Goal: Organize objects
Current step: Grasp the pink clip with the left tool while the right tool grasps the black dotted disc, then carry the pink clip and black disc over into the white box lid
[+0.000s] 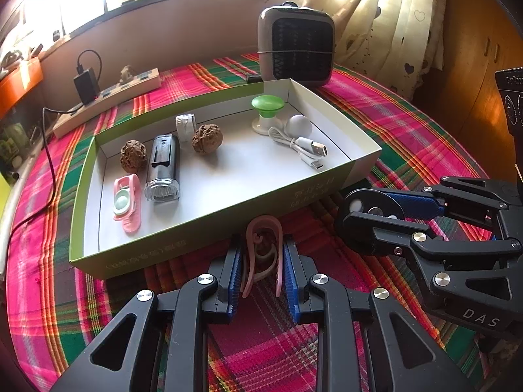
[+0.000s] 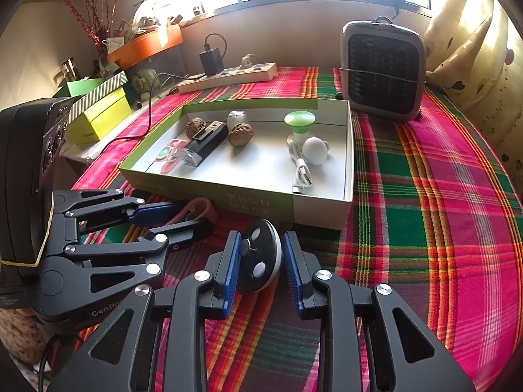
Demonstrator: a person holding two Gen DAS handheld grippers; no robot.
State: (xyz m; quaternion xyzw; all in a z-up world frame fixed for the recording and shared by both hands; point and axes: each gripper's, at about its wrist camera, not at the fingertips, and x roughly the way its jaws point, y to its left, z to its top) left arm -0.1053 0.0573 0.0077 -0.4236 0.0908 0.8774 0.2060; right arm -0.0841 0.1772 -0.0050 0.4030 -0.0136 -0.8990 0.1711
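Observation:
A shallow box [image 1: 209, 225] with green sides lies on the plaid cloth. In it are two walnuts [image 1: 207, 138], a black flashlight [image 1: 162, 166], a pink tag [image 1: 126, 202], a green-topped knob [image 1: 267, 104], a white ball [image 1: 299, 125] and a white USB cable [image 1: 304, 148]. Just in front of the box, my left gripper [image 1: 261, 241] is shut on a pink hair claw [image 1: 264, 218], its blue pads against both sides. To its right, my right gripper [image 2: 261, 238] is shut on a black round disc [image 2: 261, 261] with white buttons, held on edge over the cloth.
A small fan heater [image 1: 295, 45] stands behind the box's far right corner. A power strip [image 1: 108, 98] with a black charger lies at the back left, its cord trailing off the table. Yellow and striped boxes [image 2: 101, 114] sit beyond the left edge. A curtain [image 1: 392, 16] hangs at the right.

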